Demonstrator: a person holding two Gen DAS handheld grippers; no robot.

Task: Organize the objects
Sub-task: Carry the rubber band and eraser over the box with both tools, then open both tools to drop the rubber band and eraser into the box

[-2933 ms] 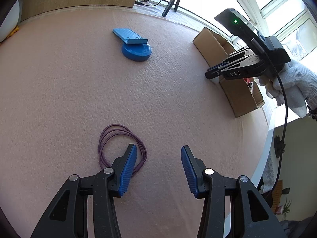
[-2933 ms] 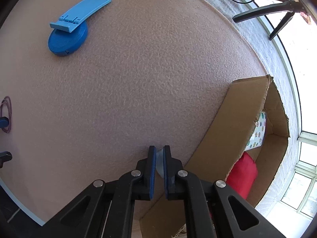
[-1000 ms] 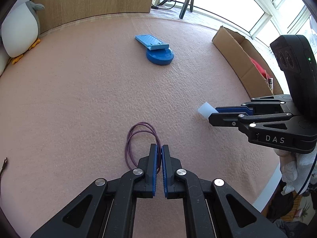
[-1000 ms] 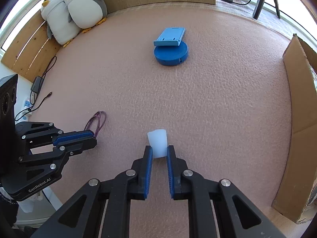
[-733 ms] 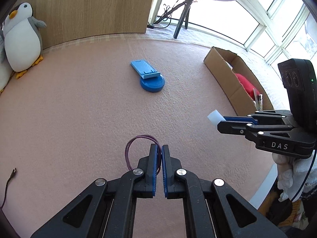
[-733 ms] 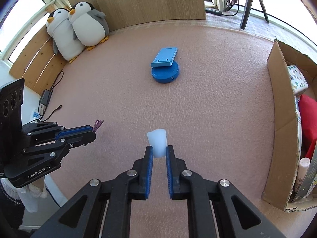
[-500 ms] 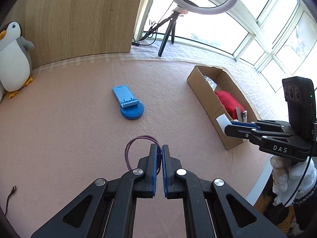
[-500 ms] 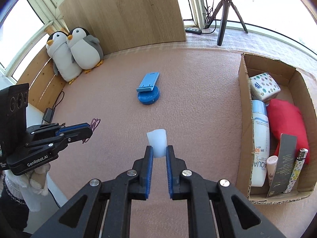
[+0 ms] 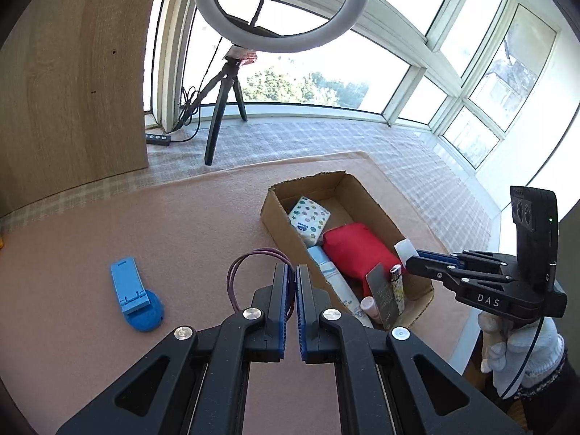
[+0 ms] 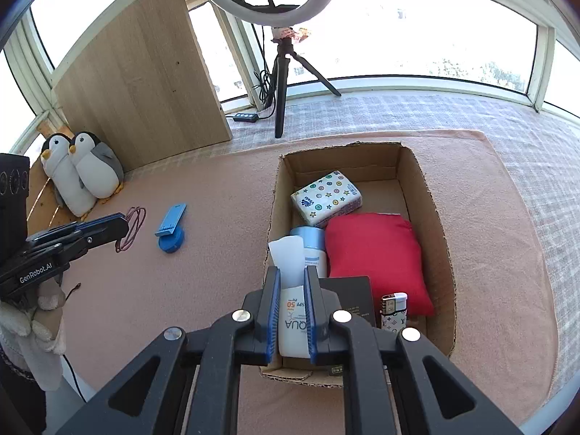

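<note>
1. We find the pink mat (image 10: 203,290) bounded at the back by a checked cloth strip below the windows, at the left by a wooden panel (image 10: 145,72) and two plush penguins (image 10: 83,177), and at the near side by its own edge, where gloved hands hold the tools.
2. The cardboard box (image 10: 440,232) stands open on the right part of the mat; its near section is crowded with a red pouch (image 10: 373,253), a patterned tissue pack (image 10: 326,195), a sunscreen tube (image 10: 295,322), a dark card and a lighter (image 10: 393,308). The far end of the box floor is bare.
3. Open mat lies between the box and the blue stand (image 10: 170,228), which rests well apart from the box.
4. The left tongs (image 9: 293,272) are pressed shut on a purple cord loop (image 9: 253,264), held clear above the mat.
5. The right tongs (image 10: 291,275) are clamped on a small white piece (image 10: 288,257), which sits over the box's near left section, above the sunscreen tube.
</note>
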